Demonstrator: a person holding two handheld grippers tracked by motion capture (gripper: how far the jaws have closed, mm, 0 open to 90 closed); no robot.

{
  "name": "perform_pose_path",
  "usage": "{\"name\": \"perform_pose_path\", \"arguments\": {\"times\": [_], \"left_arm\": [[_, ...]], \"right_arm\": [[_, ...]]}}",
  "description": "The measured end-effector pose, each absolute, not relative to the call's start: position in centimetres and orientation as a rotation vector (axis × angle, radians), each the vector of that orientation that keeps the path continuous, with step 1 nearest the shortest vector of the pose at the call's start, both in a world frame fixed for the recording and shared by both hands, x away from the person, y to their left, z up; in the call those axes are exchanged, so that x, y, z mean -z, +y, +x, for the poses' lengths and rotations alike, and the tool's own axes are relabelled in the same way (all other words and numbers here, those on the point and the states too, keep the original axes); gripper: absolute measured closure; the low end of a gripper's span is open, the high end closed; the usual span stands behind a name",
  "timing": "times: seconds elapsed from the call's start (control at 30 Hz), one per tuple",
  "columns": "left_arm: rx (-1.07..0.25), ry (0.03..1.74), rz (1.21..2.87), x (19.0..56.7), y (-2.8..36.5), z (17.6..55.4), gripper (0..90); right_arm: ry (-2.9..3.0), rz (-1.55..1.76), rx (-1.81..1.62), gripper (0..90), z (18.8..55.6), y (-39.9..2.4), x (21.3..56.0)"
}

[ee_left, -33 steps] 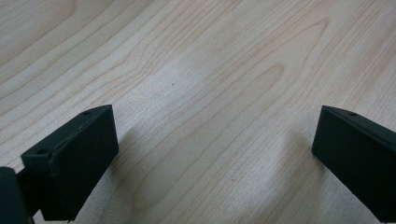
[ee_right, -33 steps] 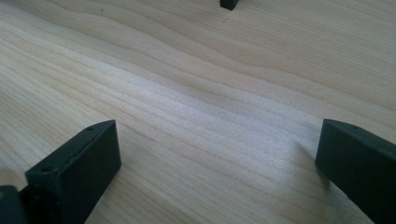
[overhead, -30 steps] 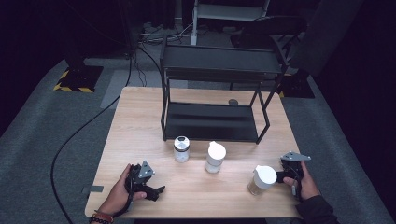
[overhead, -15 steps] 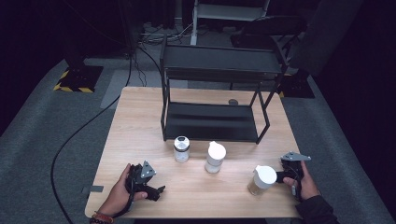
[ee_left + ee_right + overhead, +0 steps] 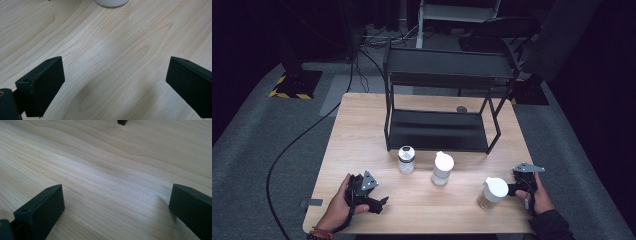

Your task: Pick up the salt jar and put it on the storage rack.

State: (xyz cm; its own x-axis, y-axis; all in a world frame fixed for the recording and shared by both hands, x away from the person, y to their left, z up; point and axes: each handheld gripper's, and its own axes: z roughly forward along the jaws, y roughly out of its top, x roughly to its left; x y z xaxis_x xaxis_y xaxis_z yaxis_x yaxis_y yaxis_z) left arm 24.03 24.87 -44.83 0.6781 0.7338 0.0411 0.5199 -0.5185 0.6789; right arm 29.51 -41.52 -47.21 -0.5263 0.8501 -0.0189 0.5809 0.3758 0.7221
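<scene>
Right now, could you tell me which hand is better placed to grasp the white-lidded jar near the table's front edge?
Right: the right tool sits open right beside the jar; the left tool is much farther away.

Black gripper jaws, dark sleeve

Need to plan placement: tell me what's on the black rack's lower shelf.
The black rack has a lower shelf that looks bare, a dark, reflective surface. Its back strip lies under the top shelf, so anything small there stays hidden.
</scene>
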Motion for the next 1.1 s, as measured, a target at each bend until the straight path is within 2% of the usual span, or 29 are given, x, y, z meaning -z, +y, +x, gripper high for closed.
{"name": "perform_pose_path", "arguments": {"times": [1.1], "left_arm": [[-0.464,0.96,2.209,43.6,24.5,24.4,2.0]], "right_arm": [[2.25,1.246,-0.944,0.0,29.5,-41.5,47.2]]}}
